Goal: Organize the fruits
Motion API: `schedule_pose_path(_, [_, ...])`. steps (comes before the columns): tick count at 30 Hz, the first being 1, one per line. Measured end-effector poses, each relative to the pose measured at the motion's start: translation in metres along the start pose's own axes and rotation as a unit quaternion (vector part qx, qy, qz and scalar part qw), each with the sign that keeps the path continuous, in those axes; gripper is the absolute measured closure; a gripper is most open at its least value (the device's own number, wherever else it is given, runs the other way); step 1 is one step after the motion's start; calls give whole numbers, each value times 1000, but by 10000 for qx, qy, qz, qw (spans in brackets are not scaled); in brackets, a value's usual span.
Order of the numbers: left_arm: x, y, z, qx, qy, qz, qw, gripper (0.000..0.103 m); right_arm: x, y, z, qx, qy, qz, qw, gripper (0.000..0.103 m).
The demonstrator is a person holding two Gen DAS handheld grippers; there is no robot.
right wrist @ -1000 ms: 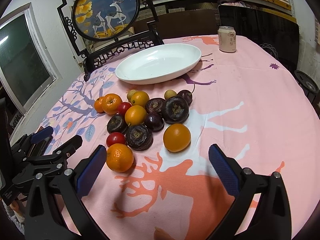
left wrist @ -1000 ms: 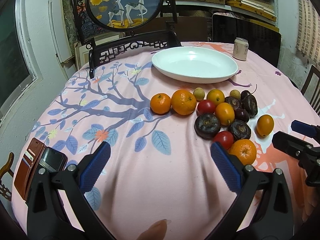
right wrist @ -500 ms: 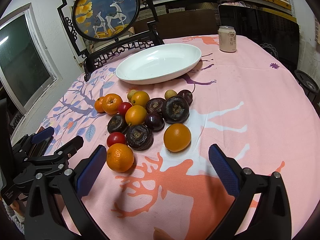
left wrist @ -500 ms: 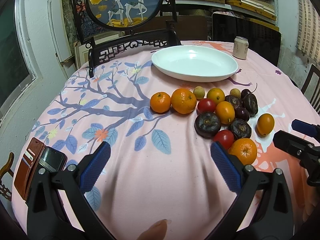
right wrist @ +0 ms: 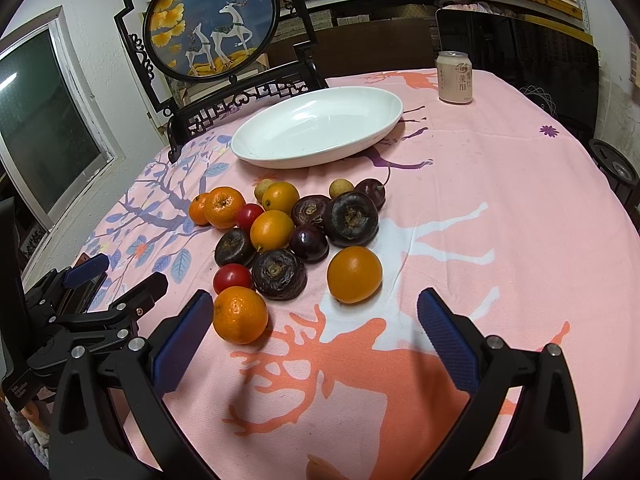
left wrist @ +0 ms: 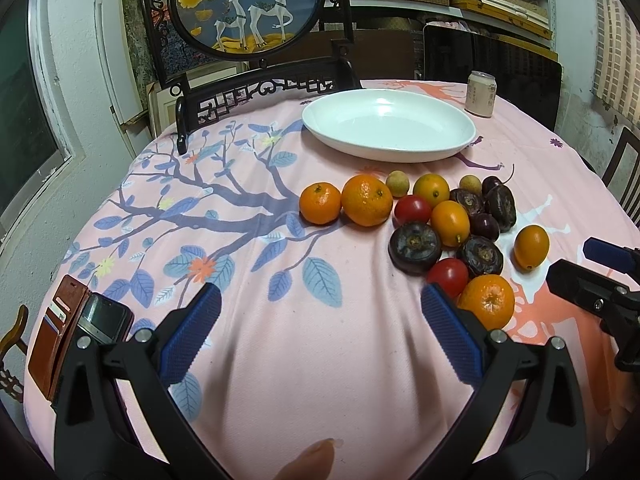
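the fruits sit in a bunch on the pink tablecloth (right wrist: 500, 240), likely waiting to be sorted. the big white dish (right wrist: 372, 136) behind them has nothing in it. the right gripper (right wrist: 312, 336) is spread wide and holds nothing, and the closest orange (right wrist: 240, 314) is just beside its left finger, maybe the first pick. the left gripper (left wrist: 318, 334) is spread wide too, over bare cloth.
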State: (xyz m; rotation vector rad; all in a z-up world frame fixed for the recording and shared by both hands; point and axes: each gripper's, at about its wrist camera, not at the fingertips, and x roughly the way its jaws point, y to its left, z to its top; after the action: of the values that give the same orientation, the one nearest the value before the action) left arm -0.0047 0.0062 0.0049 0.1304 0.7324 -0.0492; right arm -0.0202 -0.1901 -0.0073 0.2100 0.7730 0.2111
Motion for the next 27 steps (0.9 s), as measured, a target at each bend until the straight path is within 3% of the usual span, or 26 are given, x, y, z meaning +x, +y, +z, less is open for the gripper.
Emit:
schedule_pose_path(15, [11, -7, -4, 124, 343, -80, 9993, 2, 7, 3, -3, -97, 173, -82, 9998, 1])
schedule_pose_path(21, [28, -11, -8, 274, 806, -144, 9963, 2, 16, 0, -9, -231, 470, -280, 9982, 1])
schedule_pose_path(27, [44, -5, -12, 69, 1251, -405, 9913, 2, 28, 1, -23, -721, 906, -557, 9917, 1])
